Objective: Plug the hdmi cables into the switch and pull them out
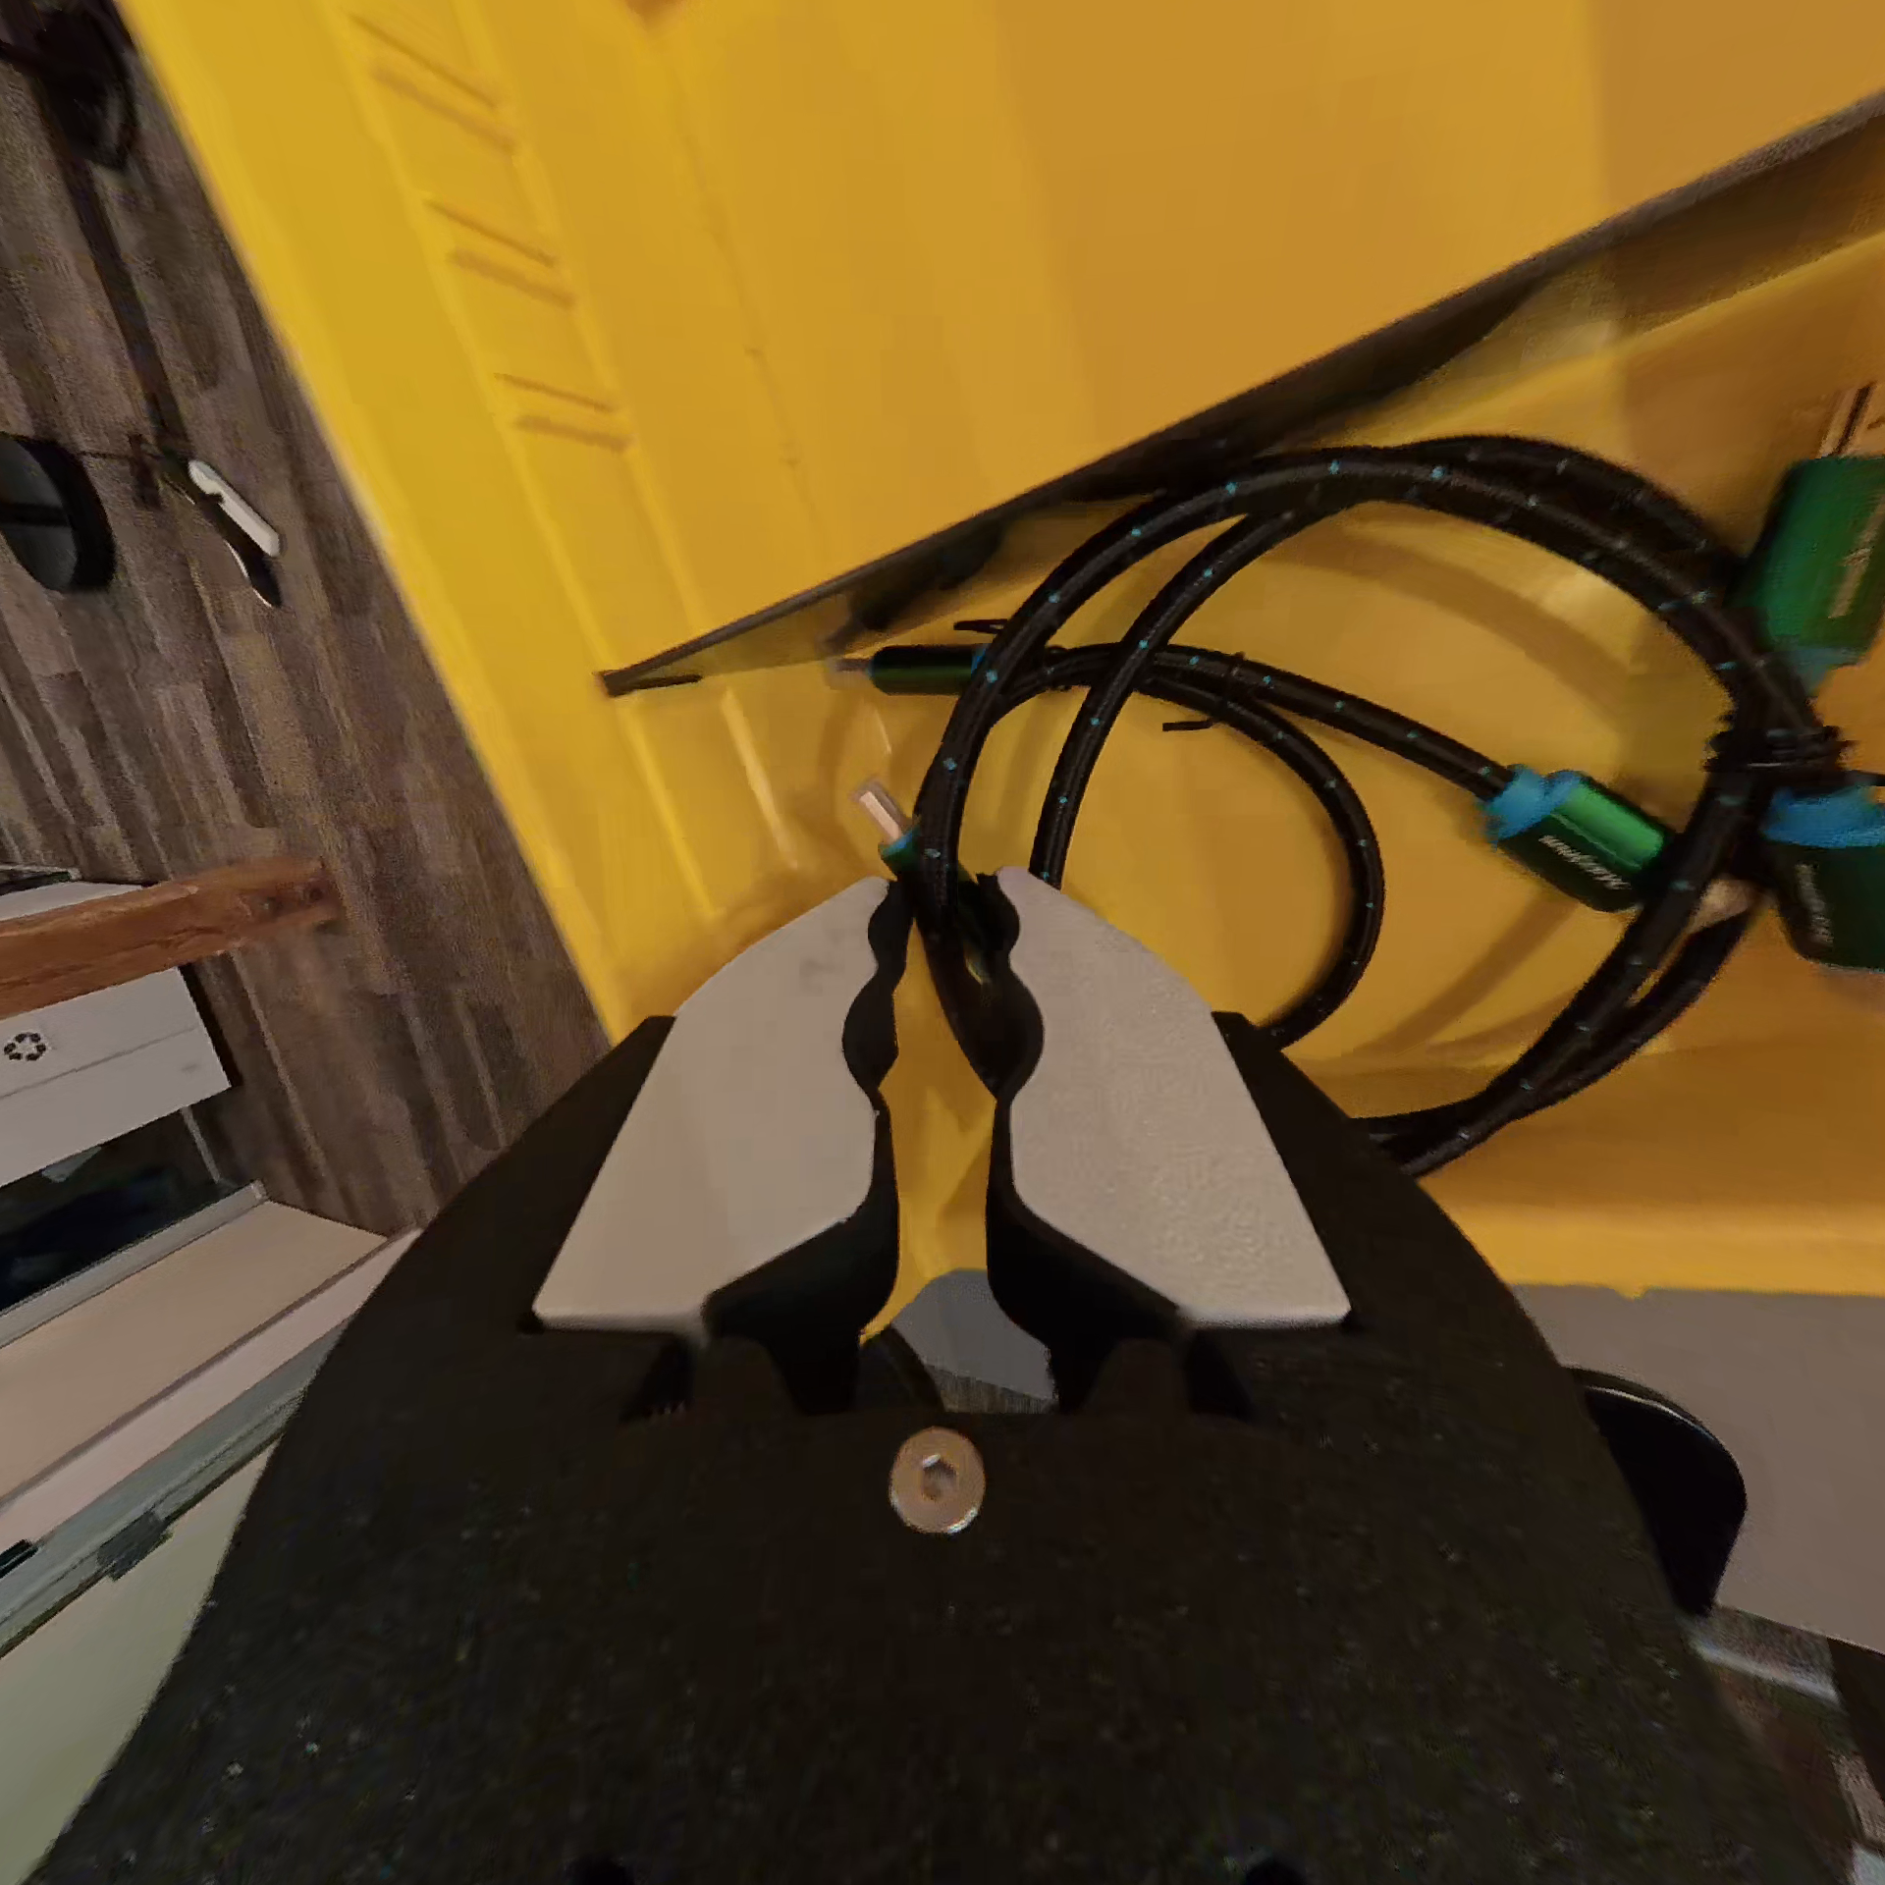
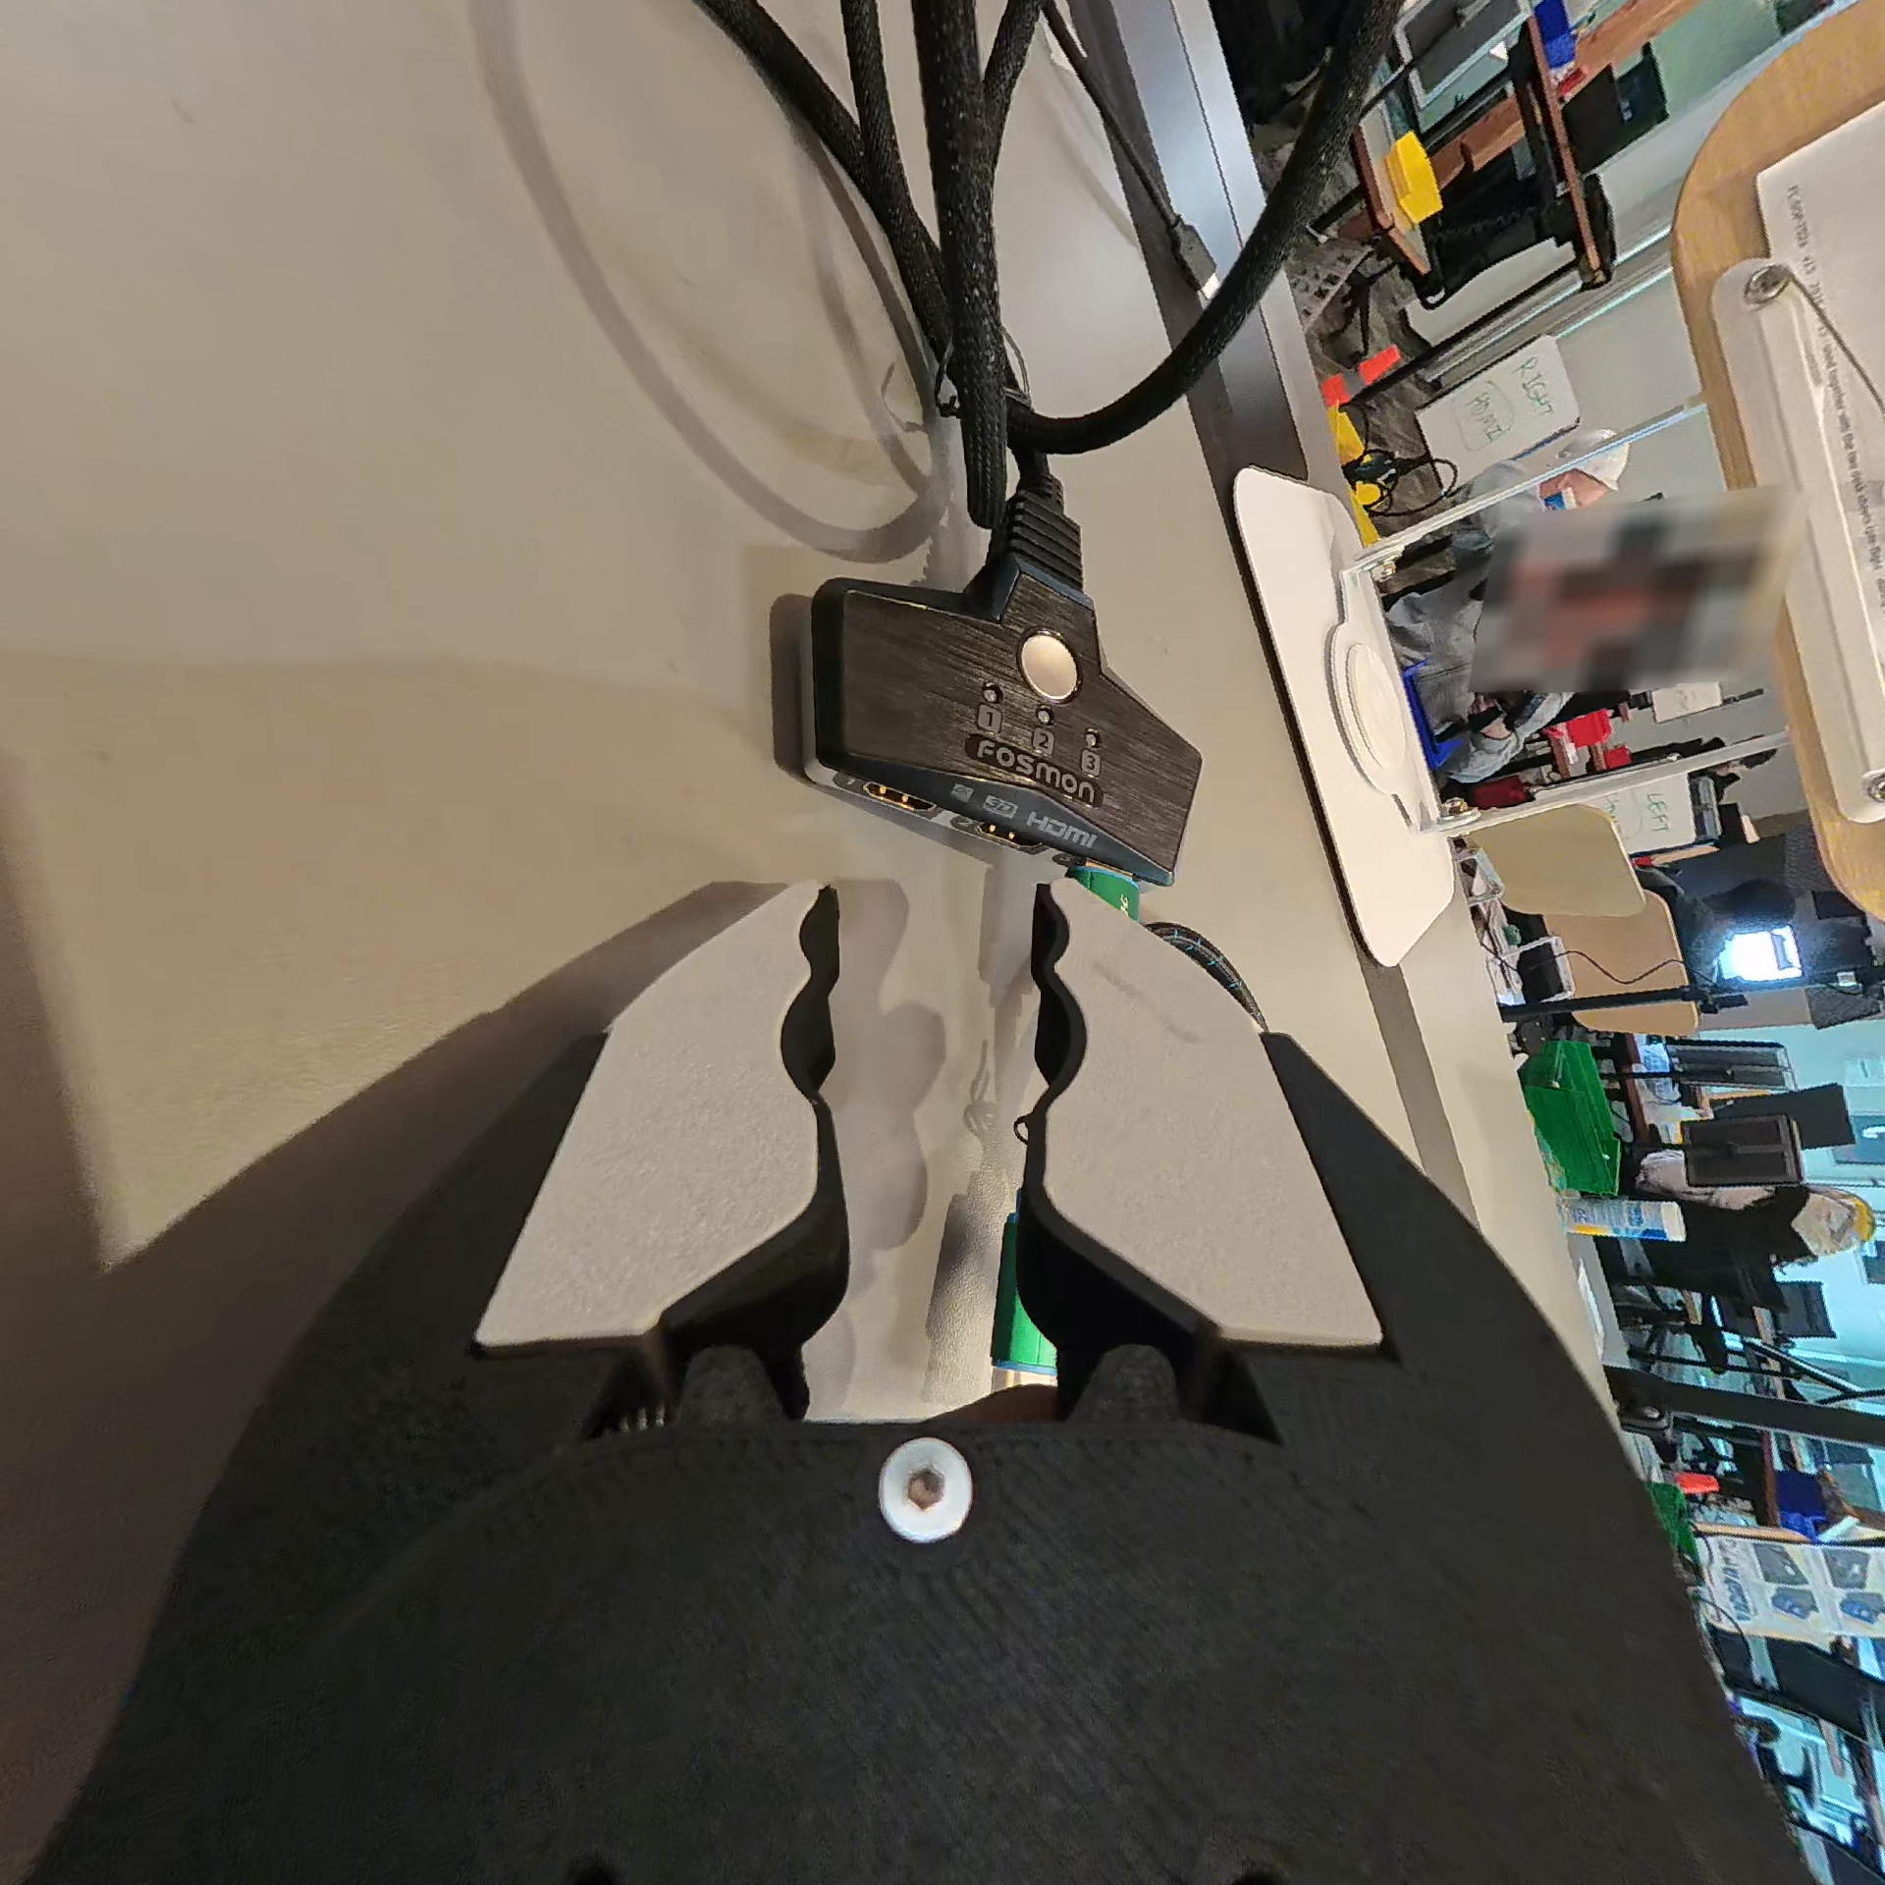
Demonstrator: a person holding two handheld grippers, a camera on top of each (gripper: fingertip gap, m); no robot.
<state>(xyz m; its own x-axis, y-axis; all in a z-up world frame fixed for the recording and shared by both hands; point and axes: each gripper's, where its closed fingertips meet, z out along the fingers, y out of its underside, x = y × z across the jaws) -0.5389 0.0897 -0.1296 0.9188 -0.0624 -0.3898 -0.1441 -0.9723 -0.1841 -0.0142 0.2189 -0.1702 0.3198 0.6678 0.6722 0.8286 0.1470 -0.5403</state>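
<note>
Left wrist view: left tongs point(image 1: 944, 889) seemingly clamp a braided cable point(image 1: 944, 816) in a yellow bin point(image 1: 1020, 255); right tongs point(image 2: 933, 898) apart near a black switch box point(image 2: 1000, 714)

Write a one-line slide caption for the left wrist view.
Left claw pinching a black braided cable near its green plug, inside a yellow bin.

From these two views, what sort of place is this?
Probably a robotics lab or workshop: a pale worktable with a black switch box, a yellow bin of braided cables, and racks of equipment behind.
</note>
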